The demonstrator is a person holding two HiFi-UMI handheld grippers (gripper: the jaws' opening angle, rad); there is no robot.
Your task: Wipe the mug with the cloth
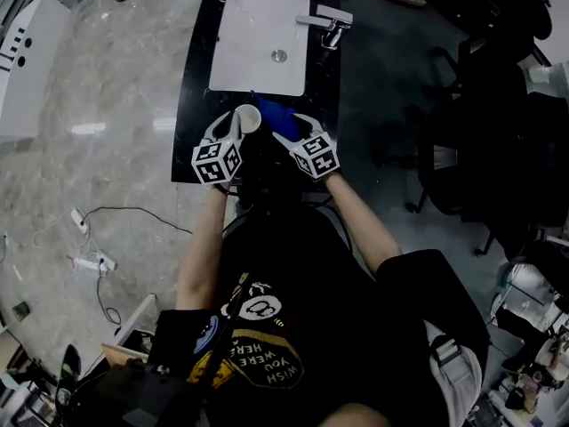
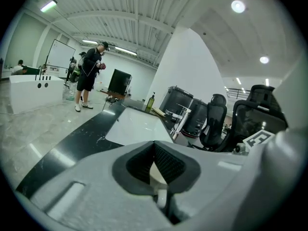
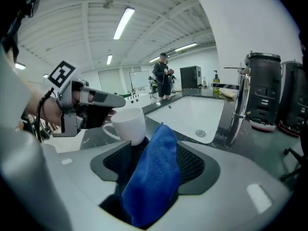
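Note:
My left gripper is shut on the handle of a white mug, held over the front of the black counter. In the left gripper view only a pale sliver of the mug shows between the closed pads. My right gripper is just right of the mug, with a blue cloth sticking out of it. In the right gripper view the cloth lies loose between wide-apart jaws, with a dark gap at its left. The mug hangs just beyond the cloth's tip, held by the left gripper.
A white sink with a chrome faucet is set in the counter beyond the grippers. Black office chairs stand to the right. Cables and a power strip lie on the marble floor to the left. A person stands far off.

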